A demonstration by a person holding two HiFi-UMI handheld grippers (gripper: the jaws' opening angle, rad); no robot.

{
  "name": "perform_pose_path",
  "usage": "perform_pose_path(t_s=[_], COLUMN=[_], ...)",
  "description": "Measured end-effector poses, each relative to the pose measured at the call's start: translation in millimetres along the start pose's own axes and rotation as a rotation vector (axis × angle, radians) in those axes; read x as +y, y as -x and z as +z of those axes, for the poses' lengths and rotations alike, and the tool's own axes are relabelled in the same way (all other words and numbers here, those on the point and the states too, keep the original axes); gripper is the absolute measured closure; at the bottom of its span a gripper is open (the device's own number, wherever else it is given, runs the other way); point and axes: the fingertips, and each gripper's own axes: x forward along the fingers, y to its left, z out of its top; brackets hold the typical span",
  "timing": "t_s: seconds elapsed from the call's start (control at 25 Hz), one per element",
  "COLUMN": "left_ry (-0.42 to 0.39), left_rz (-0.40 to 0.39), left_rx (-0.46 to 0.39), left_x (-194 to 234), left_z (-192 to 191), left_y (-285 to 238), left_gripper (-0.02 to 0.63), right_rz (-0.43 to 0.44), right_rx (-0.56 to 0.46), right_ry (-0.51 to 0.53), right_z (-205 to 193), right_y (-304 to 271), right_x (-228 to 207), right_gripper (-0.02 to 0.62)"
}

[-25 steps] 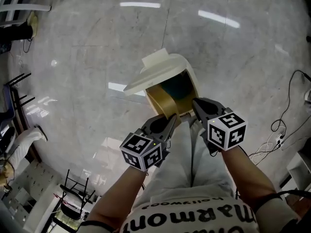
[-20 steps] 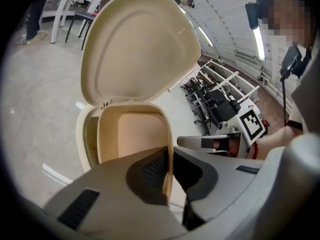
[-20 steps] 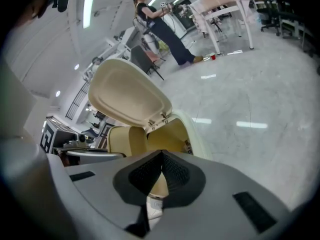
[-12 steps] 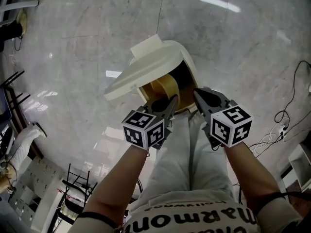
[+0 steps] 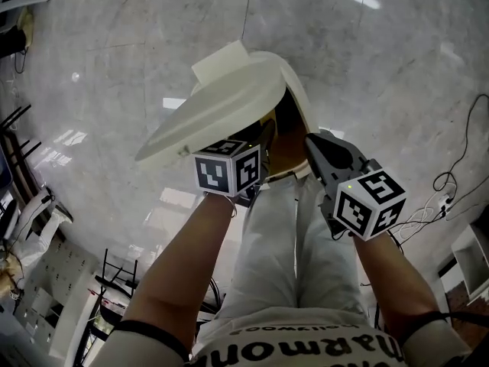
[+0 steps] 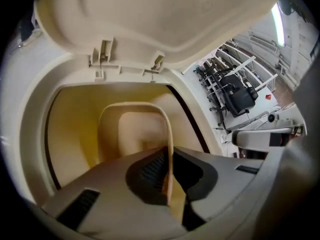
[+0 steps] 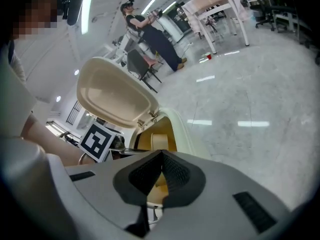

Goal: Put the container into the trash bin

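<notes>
The left hand-held gripper (image 6: 167, 159) is clamped on the thin wall of a cream container (image 6: 135, 134), holding it just inside the mouth of the trash bin (image 6: 27, 109), apparently ready to drop it. The bin's hinged lid (image 6: 150, 19) stands raised, leaving the opening clear, and nothing but the container shows in its yellowish interior. The right hand-held gripper (image 7: 161, 156) waits beside the bin, jaws together and empty.

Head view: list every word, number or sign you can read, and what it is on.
"Marmon": on the person's shirt, upside down, cut off at the frame edge.
Smaller line above it: too blurred to read.
Left cube, right cube: square markers only, no letters.
</notes>
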Motion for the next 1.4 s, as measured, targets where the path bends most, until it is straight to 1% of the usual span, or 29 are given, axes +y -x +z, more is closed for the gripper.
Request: perform_pose_path(t_s=[0.12,0.24,0.28,0.48,0.64,0.76,0.88,0.92,1.2,1.4], left_ry=[0.040,0.121,0.135,0.120,0.171,0.217,0.255,0.263,0.285,0.312], left_rz=[0.033,0.069,0.072,0.101,0.129,0.159,0.157,0.155,0.143,0.127], left_rx=[0.016,0.064,0.074,0.097,0.102,0.088,0.075,0.070,0.024,-0.037], left_x=[9,14,13,14,20,28,31,32,24,10], left_z=[-7,-20,-23,-29,-34,-33,-31,-30,-30,-28], left_y=[-12,-25,-29,-38,-40,-38,-37,-36,-26,-9], left_gripper=[0.578,0.578,0.578,0.577,0.574,0.564,0.534,0.532,0.529,0.528], right_rz=[0.007,0.011,0.011,0.010,0.009,0.008,0.004,0.004,0.012,0.022], right_rx=[-0.015,-0.025,-0.027,-0.028,-0.029,-0.031,-0.028,-0.028,-0.022,-0.010], right_ry=[-0.014,-0.021,-0.022,-0.034,-0.046,-0.049,-0.060,-0.062,-0.055,-0.039], right_z=[2,1,0,-7,-12,-12,-11,-10,-16,-18], right_y=[-1,3,4,2,4,5,4,3,7,19], right_x=[-3,-8,-10,-18,-26,-30,-31,-31,-25,-13], right_gripper=[0.594,0.594,0.594,0.594,0.594,0.594,0.594,0.594,0.594,0.594])
